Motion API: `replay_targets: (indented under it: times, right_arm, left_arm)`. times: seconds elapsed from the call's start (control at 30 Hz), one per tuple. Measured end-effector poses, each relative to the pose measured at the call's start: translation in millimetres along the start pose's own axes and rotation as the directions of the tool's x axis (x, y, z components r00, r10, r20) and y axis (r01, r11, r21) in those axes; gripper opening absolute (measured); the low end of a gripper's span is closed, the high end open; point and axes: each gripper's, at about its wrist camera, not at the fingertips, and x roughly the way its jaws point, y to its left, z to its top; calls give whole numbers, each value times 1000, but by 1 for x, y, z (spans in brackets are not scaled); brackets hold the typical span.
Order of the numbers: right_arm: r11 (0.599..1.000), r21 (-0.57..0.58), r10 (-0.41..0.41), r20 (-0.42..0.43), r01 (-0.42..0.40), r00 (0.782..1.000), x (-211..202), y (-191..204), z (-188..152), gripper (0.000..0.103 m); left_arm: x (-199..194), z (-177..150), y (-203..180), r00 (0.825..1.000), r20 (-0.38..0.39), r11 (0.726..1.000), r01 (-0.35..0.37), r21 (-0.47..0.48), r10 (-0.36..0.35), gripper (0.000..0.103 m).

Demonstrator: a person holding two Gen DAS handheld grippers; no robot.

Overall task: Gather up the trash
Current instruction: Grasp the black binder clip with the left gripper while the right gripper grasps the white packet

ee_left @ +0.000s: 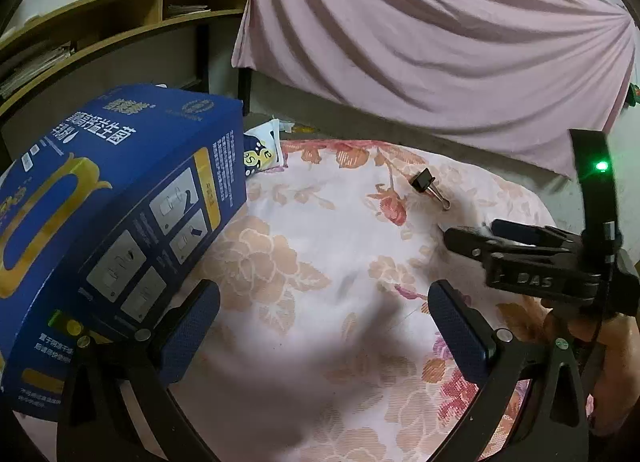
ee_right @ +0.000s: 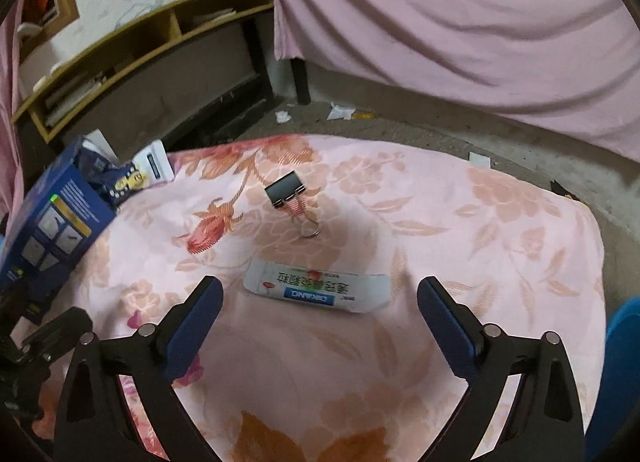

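The right wrist view looked down on a floral cloth (ee_right: 500, 221) where a white sachet (ee_right: 318, 290) with green and blue print lay flat, just ahead of the right gripper (ee_right: 320, 302) and in line with the gap between its blue pads; the jaws stood wide apart with nothing between them. A black binder clip (ee_right: 286, 191) rested on the cloth just beyond the sachet. At the cloth's left edge stood a blue carton (ee_right: 52, 229) with a crumpled wrapper (ee_right: 124, 181) beside it. In the left wrist view the left gripper (ee_left: 324, 322) also hung open and empty over bare cloth, the carton close by its left finger. Paper scraps (ee_right: 340, 111) lay on the floor below a pink curtain (ee_right: 480, 21).
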Motion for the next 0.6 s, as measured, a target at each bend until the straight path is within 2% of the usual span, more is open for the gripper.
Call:
replay_targets:
  times: [0.13,0.23,0.33,0.6]
  right_arm:
    - [999,-36,-4,-55,2,998,15,4,1,81]
    - [999,-49,-11,-49,8,999,12,2,0,73]
    - [999,-38,-3,-47,1,999,8,-4,-2,73]
    - [998,-16,-59,-36,58,998,0,-23,-5,72]
  left_arm:
    - [5,2,0,1000,-18,1000,1,-1,-1,102]
    - [11,9,-2,1000,-22,1000,13,-12,-14,102]
    - [15,18,-8,1000,-18,1000,19,6,-19,102]
    - [46,45,-30,997,-47,996,60,68,-57,101]
